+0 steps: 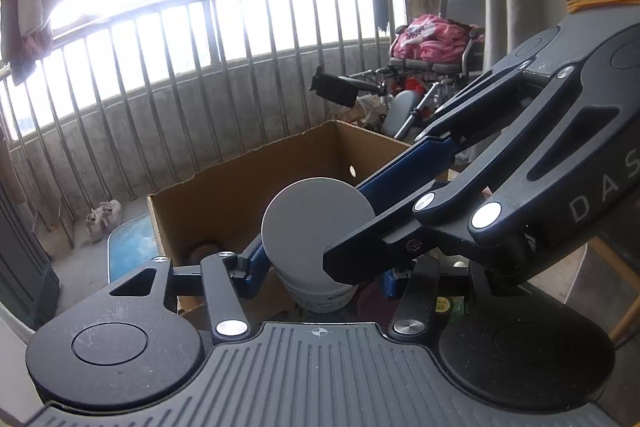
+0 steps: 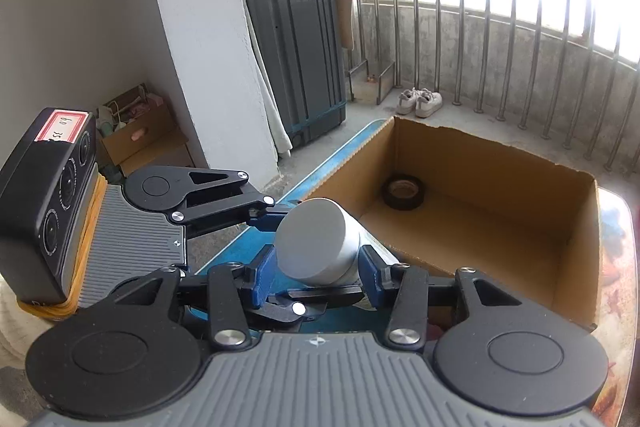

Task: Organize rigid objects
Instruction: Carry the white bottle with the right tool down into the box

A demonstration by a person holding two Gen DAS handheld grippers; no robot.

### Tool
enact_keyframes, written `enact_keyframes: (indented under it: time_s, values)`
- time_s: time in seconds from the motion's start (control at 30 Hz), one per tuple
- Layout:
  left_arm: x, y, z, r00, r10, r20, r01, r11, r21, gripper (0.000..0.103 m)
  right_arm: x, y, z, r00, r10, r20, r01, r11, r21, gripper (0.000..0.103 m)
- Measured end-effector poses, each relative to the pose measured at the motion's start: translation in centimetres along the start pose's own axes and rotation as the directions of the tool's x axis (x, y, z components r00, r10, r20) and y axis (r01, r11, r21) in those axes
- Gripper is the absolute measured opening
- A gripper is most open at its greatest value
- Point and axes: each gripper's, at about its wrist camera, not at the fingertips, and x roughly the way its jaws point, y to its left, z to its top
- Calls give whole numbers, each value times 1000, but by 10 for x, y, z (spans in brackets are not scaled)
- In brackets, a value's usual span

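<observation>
Jar (image 2: 320, 247), white with a flat grey lid, sits tilted between the blue pads (image 2: 264, 277) of the right gripper (image 2: 318, 277), which pinch its body from both sides; lid faces the camera. Left gripper (image 2: 280, 215) reaches in from the left side of the right wrist view; its blue fingers lie against the jar, one visible above the lid and one passing beneath, so the jar appears clamped by both tools, though contact of the lower finger cannot be confirmed. In the left wrist view the same jar (image 1: 320, 227) stands between the left gripper (image 1: 320, 275) fingers, with the right gripper (image 1: 360, 219) crossing diagonally from upper right over the lid.

Cardboard box (image 2: 576, 227), top open with ragged upper edges, stands just beyond the jar on the blue-edged table (image 2: 332, 151); its near wall lies close to the jar; a black tape roll (image 2: 404, 191) rests on the box floor at the far left corner; remaining floor is bare. Railing (image 2: 500, 39) and a pair of shoes (image 2: 420, 102) lie well beyond the box.
</observation>
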Motion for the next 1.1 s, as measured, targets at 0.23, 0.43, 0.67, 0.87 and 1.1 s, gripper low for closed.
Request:
enact_keyframes:
  time_s: [0.23, 0.43, 0.67, 0.87, 1.1]
  values:
    - [35, 30, 46, 999, 11, -32, -10, 999, 45, 52, 5, -17, 46, 998, -38, 51, 38, 999, -1, 41]
    - [131, 61, 62, 984, 12, -176, -1, 998, 61, 52, 69, -74, 82, 998, 11, 64, -16, 997, 80, 39]
    - [208, 80, 50, 927, 17, -374, 1, 999, 48, 52, 142, -162, 75, 994, 111, 11, -108, 930, 350, 31]
    - [228, 87, 49, 862, 15, -506, 28, 997, 79, 52, 169, -196, 53, 993, 114, -27, -92, 902, 422, 31]
    - [239, 94, 55, 835, 8, -550, 33, 997, 64, 53, 184, -215, 43, 985, 172, -14, -138, 838, 527, 32]
